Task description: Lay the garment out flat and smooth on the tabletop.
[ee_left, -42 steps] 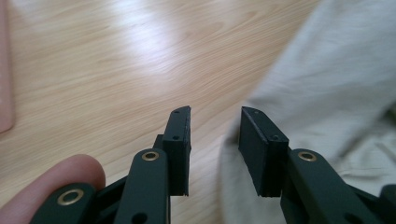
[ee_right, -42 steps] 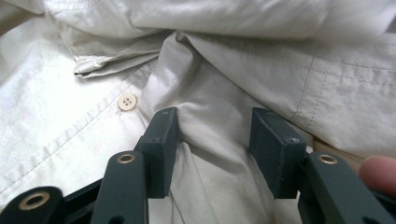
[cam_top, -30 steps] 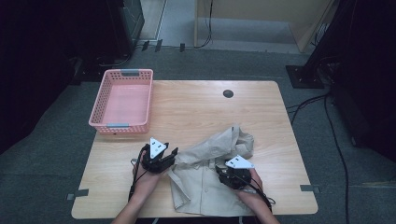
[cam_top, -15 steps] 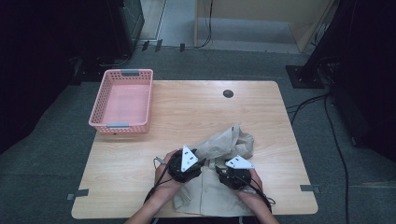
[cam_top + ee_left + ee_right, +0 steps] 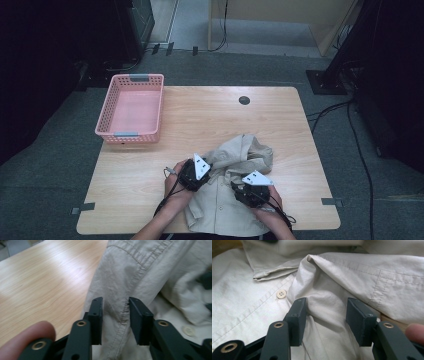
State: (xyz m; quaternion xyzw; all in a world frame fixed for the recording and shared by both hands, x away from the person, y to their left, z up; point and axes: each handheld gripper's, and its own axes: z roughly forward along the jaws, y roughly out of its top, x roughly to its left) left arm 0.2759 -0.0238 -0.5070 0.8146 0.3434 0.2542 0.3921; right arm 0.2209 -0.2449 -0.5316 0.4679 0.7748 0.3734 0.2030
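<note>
A beige button shirt (image 5: pixel 225 200) lies crumpled at the front middle of the wooden table (image 5: pixel 200 120). My left gripper (image 5: pixel 196 172) sits at the shirt's left side. In the left gripper view it (image 5: pixel 115 315) is open, with a seamed fold of the shirt (image 5: pixel 130 272) between the jaws. My right gripper (image 5: pixel 252 187) rests over the shirt's right part. In the right gripper view it (image 5: pixel 325 315) is open around a raised fold of cloth (image 5: pixel 324 285), beside a button (image 5: pixel 281 293) and the placket.
A pink plastic basket (image 5: pixel 131 106) stands at the table's back left. A small dark round disc (image 5: pixel 244 100) lies near the back edge. Cables run over the floor at the right (image 5: pixel 350 120).
My left gripper has moved right from the shirt's left edge onto the cloth. The right gripper has stayed in place.
</note>
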